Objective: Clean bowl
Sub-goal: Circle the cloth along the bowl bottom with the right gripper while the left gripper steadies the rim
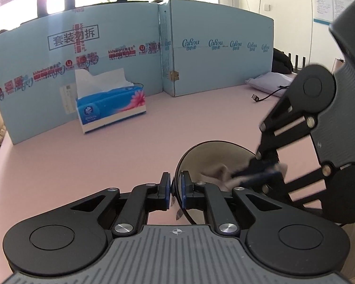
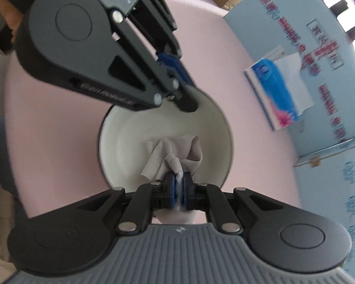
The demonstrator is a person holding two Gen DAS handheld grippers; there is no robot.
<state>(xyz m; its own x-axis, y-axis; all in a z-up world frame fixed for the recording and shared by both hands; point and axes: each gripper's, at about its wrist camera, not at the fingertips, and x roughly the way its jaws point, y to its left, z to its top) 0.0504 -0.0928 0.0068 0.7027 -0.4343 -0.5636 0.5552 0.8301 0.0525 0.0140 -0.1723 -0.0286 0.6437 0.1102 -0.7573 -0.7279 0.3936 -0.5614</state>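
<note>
A bowl (image 2: 130, 137), white inside with a dark rim, stands on the pink table. It also shows in the left wrist view (image 1: 215, 156). My left gripper (image 1: 176, 189) is shut on the bowl's rim, one pad inside and one outside; in the right wrist view it (image 2: 189, 92) comes in from the upper left. My right gripper (image 2: 178, 189) is shut on a crumpled grey tissue (image 2: 177, 156) and presses it inside the bowl. In the left wrist view the right gripper (image 1: 255, 172) reaches into the bowl from the right, with the tissue (image 1: 215, 175) beside it.
A blue tissue box (image 1: 111, 106) with a sheet sticking up stands at the back, against a light blue cardboard wall (image 1: 201, 54). A black cable (image 1: 269, 94) and a white bag (image 1: 269, 80) lie at the far right. The pink table (image 1: 82, 161) spreads to the left.
</note>
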